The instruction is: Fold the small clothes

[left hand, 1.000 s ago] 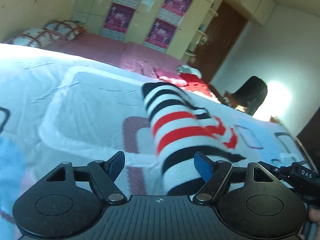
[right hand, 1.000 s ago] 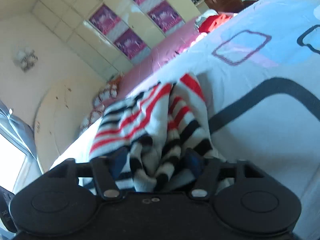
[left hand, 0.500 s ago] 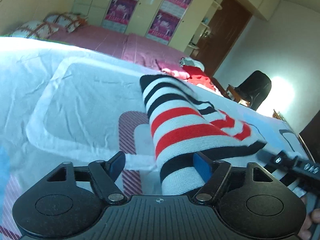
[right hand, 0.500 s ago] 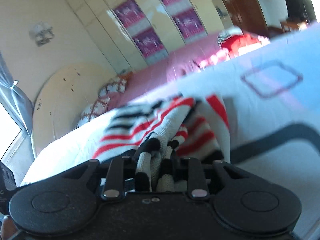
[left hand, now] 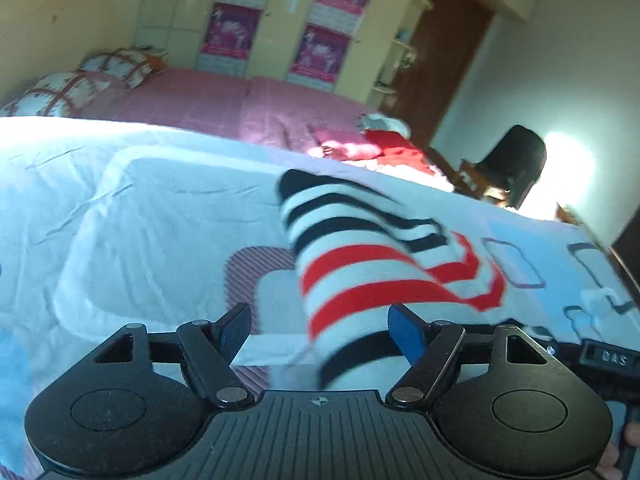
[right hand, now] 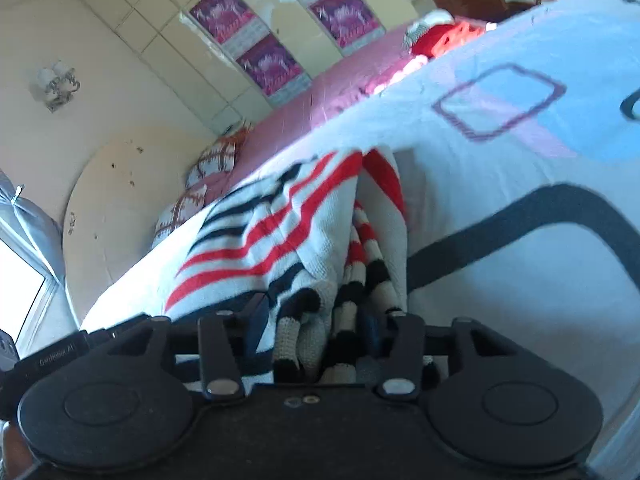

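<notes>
A striped knit garment, white with red and black bands, lies on the bed directly ahead of both grippers. In the left wrist view it runs away from the left gripper as a rolled or folded length; its near end sits low between the two blue-padded fingers, closer to the right-hand one, and the fingers stand wide apart with nothing pinched. A flatter layer of the same garment spreads off to the right of that roll.

In the right wrist view the garment bunches into upright folds that run straight into the right gripper. Its fingers are drawn fairly close with the gathered black-and-white edge between them; whether the pads actually press the cloth I cannot tell, since the folds hide them.

Under the garment is a pale blue and white bedspread printed with rounded squares, extending left and right of both grippers. Beyond it lies a pink blanket, with patterned pillows far left and a red cloth heap far right. Cream wardrobe doors carrying purple posters stand behind.
</notes>
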Demonstrator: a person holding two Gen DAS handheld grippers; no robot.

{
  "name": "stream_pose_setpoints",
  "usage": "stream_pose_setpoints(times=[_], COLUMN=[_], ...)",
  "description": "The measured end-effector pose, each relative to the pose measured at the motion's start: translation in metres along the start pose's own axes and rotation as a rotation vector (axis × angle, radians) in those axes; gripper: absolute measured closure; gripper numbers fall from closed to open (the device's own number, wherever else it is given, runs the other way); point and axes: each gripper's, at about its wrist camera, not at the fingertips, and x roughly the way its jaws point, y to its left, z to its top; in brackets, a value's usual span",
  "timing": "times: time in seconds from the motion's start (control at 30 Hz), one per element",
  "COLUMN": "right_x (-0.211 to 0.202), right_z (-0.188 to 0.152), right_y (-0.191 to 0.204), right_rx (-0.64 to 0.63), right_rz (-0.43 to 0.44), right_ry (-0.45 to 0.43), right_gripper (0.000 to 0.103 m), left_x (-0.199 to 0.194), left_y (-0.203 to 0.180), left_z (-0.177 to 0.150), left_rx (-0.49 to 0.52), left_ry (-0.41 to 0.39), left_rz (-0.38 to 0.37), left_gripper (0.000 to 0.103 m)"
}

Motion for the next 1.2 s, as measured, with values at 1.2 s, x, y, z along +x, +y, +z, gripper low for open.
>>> stream_pose_setpoints(times=[1.2], right_x=[-0.013], right_z=[-0.003], right_y=[-0.004], right_rx=[-0.151], right_rz=[-0.087], right_ry=[-0.051], right_gripper=[0.081], left_x=[0.024], left_y=[-0.013], left_z=[-0.016], left_rx=[-0.008], left_ry=[0.053], left_rz=[-0.032], left_gripper=[0.017])
